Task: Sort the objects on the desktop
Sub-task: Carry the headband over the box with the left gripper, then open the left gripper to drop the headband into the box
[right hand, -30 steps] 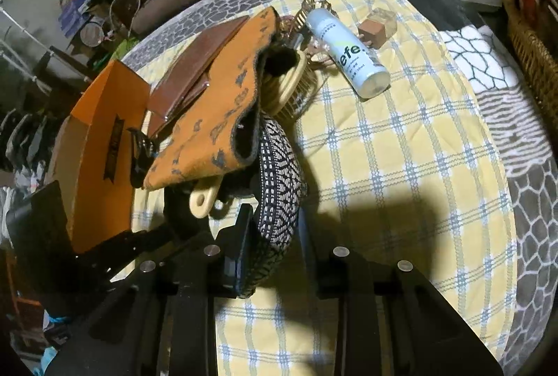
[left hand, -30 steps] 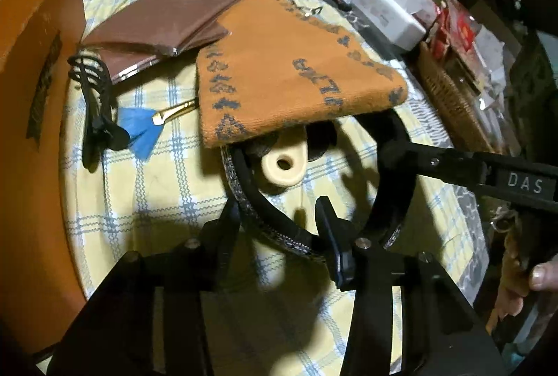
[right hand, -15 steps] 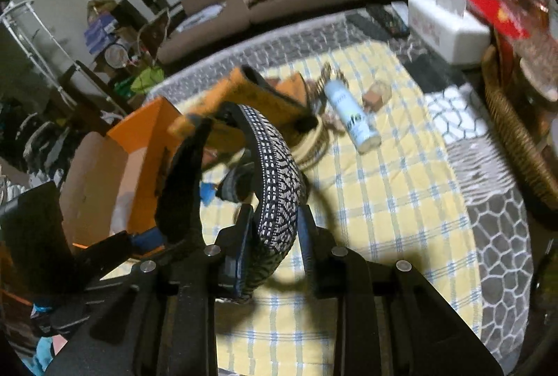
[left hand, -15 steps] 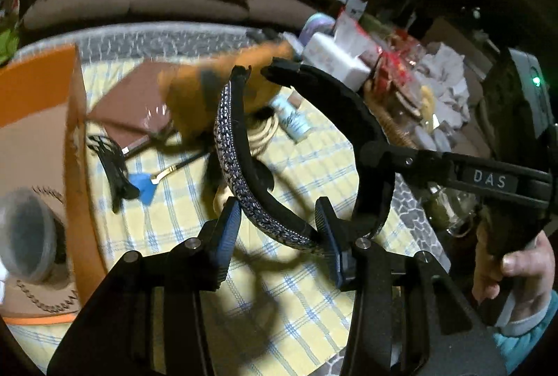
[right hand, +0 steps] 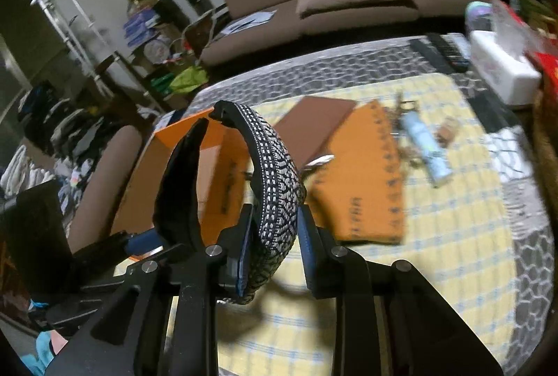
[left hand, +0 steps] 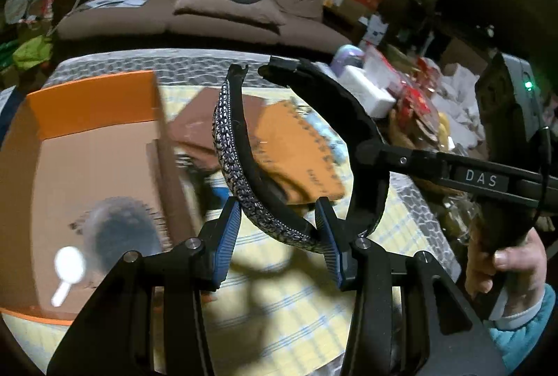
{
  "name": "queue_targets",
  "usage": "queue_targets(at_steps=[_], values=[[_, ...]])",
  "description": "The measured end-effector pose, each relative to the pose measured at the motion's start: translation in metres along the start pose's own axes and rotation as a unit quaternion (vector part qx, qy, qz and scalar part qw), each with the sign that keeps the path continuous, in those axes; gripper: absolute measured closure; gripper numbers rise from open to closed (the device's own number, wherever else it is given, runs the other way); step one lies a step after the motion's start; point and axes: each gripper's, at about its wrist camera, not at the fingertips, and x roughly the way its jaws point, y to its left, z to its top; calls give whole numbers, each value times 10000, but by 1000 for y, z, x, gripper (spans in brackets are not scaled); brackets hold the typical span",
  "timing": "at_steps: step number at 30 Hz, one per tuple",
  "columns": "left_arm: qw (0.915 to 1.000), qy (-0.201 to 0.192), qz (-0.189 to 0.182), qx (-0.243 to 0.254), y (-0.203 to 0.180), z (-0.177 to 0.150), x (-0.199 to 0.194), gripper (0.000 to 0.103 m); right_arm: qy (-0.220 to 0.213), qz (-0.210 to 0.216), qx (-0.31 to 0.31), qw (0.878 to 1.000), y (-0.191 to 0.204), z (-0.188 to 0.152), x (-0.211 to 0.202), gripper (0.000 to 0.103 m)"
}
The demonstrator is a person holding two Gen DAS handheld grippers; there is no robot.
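Two hand-held grippers pinch one curved, woven-patterned headband point(right hand: 275, 174).

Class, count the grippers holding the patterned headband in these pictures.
2: the left gripper clamps the headband at its lower curve; the right gripper clamps its other side.

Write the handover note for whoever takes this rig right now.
Left tongs: shut on the headband, at the bottom of its arc.
Right tongs: shut on the same headband, on its patterned side.
The headband is held clear above the cloth, beside the orange box.
Done: a brush lies in the box.
Left: orange towel, brown wallet, spray bottle remain on the cloth.
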Motion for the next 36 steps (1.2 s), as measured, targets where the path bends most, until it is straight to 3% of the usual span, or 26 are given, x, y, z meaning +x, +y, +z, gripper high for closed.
queue_targets(at_steps=[7, 15, 23, 36], values=[[9986, 101, 339, -384, 62, -7, -20, 62, 324, 428, -125, 9985, 49, 4, 53, 77], [9945, 322, 684, -723, 120, -14, -29, 63, 787, 381, -389, 9954, 93, -7, 112, 77], [9914, 788, 778, -695, 146, -31, -14, 63, 1195, 18, -622, 9909, 105, -20, 140, 77], [9890, 1025, 807, -702, 153, -33, 1, 63, 1197, -470, -1111, 9855, 124, -25, 144, 71]])
